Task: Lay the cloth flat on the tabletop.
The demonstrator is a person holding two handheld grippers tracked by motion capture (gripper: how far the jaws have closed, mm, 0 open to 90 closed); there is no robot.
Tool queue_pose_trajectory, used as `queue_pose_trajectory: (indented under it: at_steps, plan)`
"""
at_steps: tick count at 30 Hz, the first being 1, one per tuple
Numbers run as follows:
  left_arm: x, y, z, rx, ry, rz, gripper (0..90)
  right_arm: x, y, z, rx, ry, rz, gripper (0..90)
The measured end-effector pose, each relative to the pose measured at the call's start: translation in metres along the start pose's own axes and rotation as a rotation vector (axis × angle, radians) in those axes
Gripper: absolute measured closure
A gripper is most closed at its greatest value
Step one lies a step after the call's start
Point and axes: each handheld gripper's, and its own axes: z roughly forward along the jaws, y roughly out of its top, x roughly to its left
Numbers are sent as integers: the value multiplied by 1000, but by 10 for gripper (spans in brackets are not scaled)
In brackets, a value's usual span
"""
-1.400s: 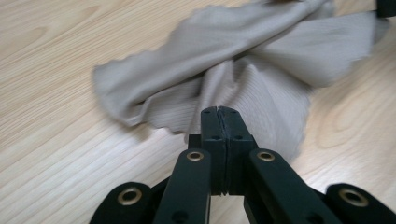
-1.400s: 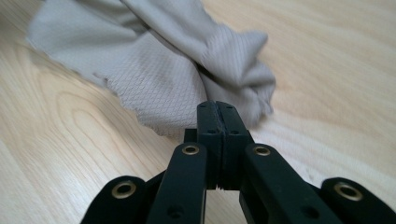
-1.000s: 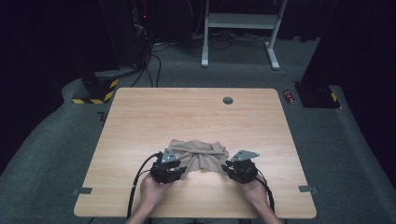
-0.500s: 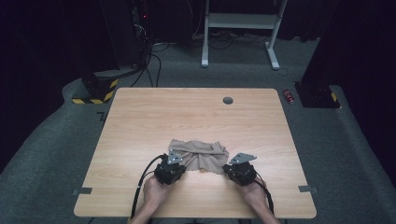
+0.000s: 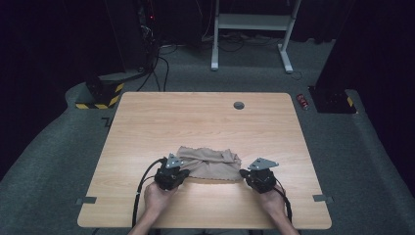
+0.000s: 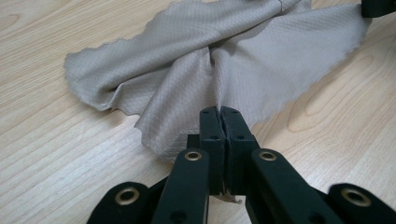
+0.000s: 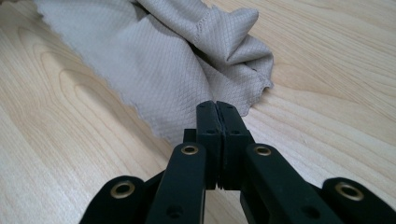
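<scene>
A beige cloth (image 5: pixel 208 164) lies crumpled on the near half of the wooden counter (image 5: pixel 195 122), between the two claws; its weave is a fine diamond pattern and its cut edges are wavy. The left claw (image 5: pixel 177 172) sits at the cloth's near left corner; in the left gripper view (image 6: pixel 220 114) its jaws are pressed together with a fold of cloth pinched between them, a scrap of the edge poking out beneath the jaws; the fabric fans away from the tips in two creased wings. The right claw (image 5: pixel 250 175) sits at the cloth's near right corner; in the right gripper view (image 7: pixel 217 108) the jaws are clenched on the cloth's edge, the bunched hem lying just beyond the tips. Both claws have just been closing, cloth between the jaws. Each claw rests low at the counter surface, a hand behind it.
</scene>
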Motion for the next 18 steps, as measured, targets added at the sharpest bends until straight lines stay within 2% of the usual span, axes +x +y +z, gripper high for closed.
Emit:
queue_pose_trajectory:
  at_steps: [6,9,12,13,18]
  plan:
    - [0,-4,-4,6,-18,2,883,4,-3,-4,4,15,-6,885]
    - [-5,-14,-7,24,-34,0,883,11,-9,-6,17,31,-24,884]
    - [-7,-19,-7,32,-39,3,882,14,-14,-7,25,41,-21,883]
    - [-9,-22,-8,40,-31,20,882,17,-18,-8,35,51,-22,883]
    - [-12,-27,-5,60,-38,18,878,24,-22,-7,44,61,-39,869]
